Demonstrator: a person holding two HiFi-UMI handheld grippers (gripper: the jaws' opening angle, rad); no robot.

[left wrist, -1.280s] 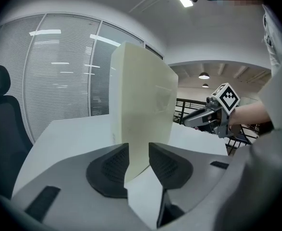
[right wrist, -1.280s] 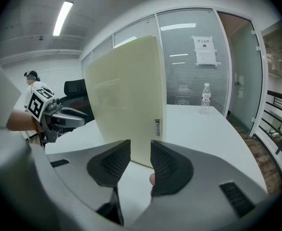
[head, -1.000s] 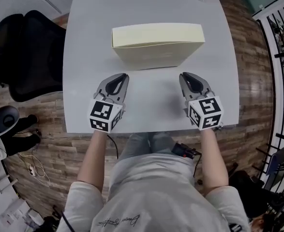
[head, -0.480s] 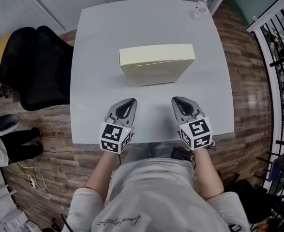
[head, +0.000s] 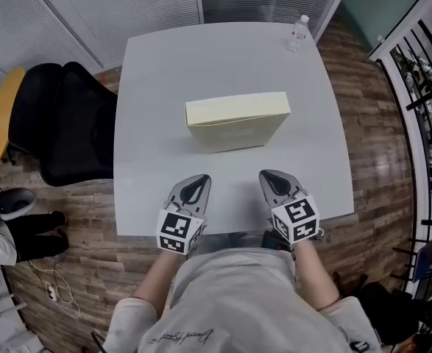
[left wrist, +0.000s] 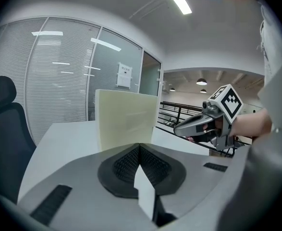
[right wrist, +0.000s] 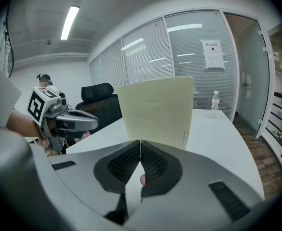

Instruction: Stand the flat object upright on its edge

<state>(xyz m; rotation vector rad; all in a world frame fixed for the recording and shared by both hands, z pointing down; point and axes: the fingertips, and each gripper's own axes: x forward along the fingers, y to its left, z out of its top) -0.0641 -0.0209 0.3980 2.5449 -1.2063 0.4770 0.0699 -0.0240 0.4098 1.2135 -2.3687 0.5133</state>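
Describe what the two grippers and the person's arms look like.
The left gripper and right gripper are matching grey, beak-shaped shells that taper to a point, with a dark recess on top. Each carries a white cube printed with black square markers. Their pads are black and finely ribbed. The person wears a light grey short-sleeved T-shirt, so the forearms are uncovered.

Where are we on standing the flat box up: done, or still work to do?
Done: the cream box stands upright on its long edge on the white table, with nothing touching it. In hand: nothing. The left gripper and right gripper sit near the table's near edge, apart from the box, jaws together and empty. Left: no step looks outstanding.
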